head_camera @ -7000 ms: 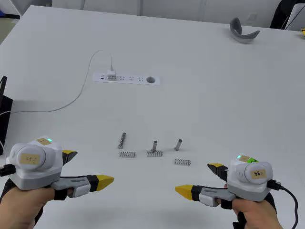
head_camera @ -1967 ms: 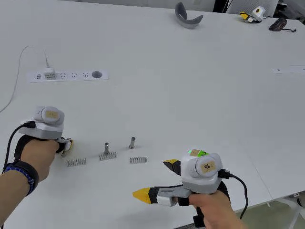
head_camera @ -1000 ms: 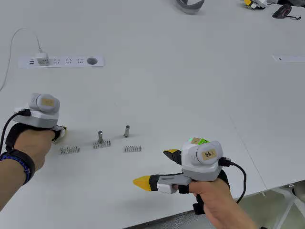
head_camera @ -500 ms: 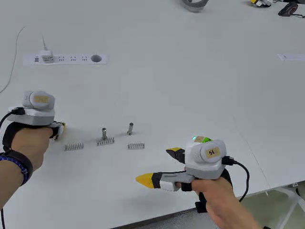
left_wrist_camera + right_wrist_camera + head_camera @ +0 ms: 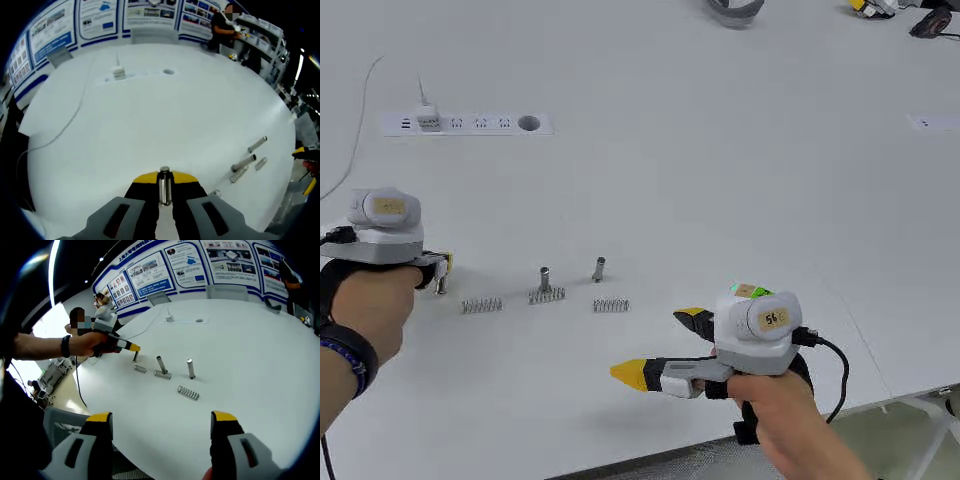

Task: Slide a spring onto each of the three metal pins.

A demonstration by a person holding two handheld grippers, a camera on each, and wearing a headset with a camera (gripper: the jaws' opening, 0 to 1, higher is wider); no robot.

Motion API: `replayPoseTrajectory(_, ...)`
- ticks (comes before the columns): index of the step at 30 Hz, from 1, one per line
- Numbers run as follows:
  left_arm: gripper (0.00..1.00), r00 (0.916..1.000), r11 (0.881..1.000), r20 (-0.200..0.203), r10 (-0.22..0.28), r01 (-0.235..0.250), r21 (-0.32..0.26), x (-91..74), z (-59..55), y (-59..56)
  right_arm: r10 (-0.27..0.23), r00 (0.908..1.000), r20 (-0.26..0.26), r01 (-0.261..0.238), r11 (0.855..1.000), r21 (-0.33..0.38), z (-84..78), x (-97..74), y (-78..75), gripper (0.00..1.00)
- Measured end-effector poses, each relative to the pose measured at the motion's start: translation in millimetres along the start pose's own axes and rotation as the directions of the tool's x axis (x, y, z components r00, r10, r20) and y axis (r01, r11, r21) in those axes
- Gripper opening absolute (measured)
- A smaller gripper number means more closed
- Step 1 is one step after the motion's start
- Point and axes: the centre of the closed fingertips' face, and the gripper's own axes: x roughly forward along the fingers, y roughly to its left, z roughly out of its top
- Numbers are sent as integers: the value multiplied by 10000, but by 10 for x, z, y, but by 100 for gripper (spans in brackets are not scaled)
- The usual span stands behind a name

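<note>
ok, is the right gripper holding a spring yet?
No, the right gripper has its jaws wide apart with nothing between them; the nearest spring lies on the table ahead.

The left gripper (image 5: 439, 268) and right gripper (image 5: 657, 346) have pale grey shells, yellow-tipped jaws, tan stickers (image 5: 775, 319) and black cables (image 5: 832, 352), with a dark wristband (image 5: 342, 343) on the left wrist.

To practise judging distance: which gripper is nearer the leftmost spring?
Left. The left gripper, holding a pin, is just left of the leftmost spring; the right gripper hovers far to its right, past the rightmost spring.
</note>
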Motion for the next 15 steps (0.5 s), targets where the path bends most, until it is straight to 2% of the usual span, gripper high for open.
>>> replayPoseTrajectory(2, 7, 10000, 9999, 70, 10, -9, -129, -29, -3, 17, -12, 10000, -4, 12, 10000, -8, -1, -4, -2, 81)
replayPoseTrajectory(15, 7, 9995, 10000, 316, 69, -68, -28, -172, -47, 27, 27, 10000, -2, -27, 10000, -71, 6, 14, 32, 81)
